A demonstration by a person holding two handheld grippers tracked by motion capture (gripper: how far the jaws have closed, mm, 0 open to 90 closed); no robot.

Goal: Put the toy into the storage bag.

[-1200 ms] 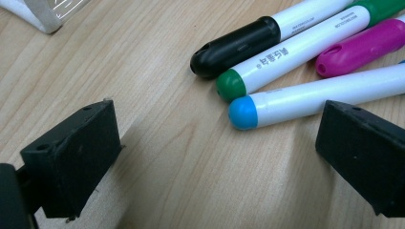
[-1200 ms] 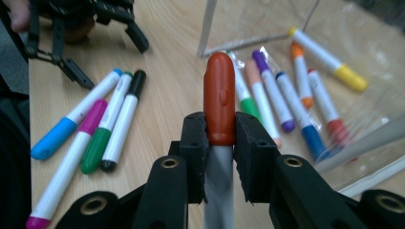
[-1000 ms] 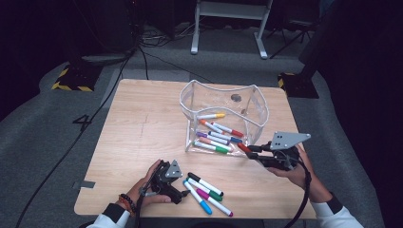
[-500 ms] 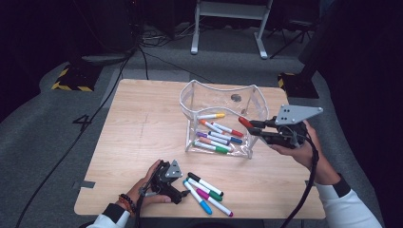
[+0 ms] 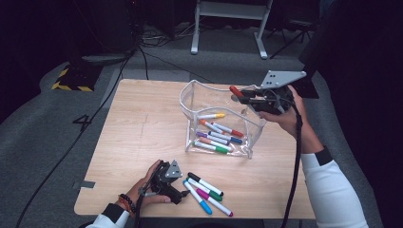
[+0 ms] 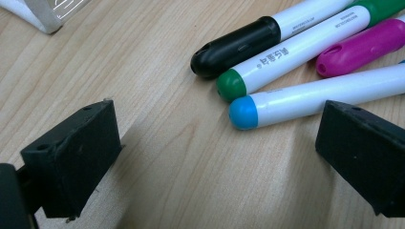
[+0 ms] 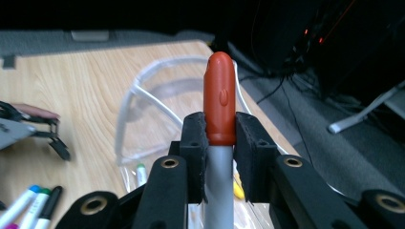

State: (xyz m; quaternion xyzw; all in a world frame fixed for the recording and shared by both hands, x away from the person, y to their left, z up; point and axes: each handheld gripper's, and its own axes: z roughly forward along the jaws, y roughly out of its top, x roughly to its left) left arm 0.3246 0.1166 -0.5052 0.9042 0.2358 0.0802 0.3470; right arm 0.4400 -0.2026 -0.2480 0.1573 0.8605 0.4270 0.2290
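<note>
Above the far right rim of the clear plastic, soft-walled bin point(image 5: 247, 142) on the light wooden table point(image 5: 142, 123), the right gripper point(image 5: 242, 96) hangs in the person's right hand, its two black jaws clamped on a red-capped marker with a grey-white barrel point(image 7: 219, 102); the right gripper view has the pads pressing just below the cap, which juts out past them over the bin's open top. Inside the bin lie several markers, among them a yellow-capped marker point(image 5: 212, 116), a green-capped marker point(image 5: 215, 148) and a purple-capped marker point(image 5: 208, 136), side by side on its floor. Near the table's front edge the left gripper point(image 5: 179, 194) rests low on the wood in the person's left hand, its jaws spread wide with nothing between them. Just beyond it lie four loose markers close together: a black-capped marker point(image 6: 239, 44), a second green-capped marker point(image 6: 267, 64), a magenta-capped marker point(image 6: 363, 46) and a blue-capped marker point(image 6: 296, 102), the last lying nearest the jaws without touching them.
</note>
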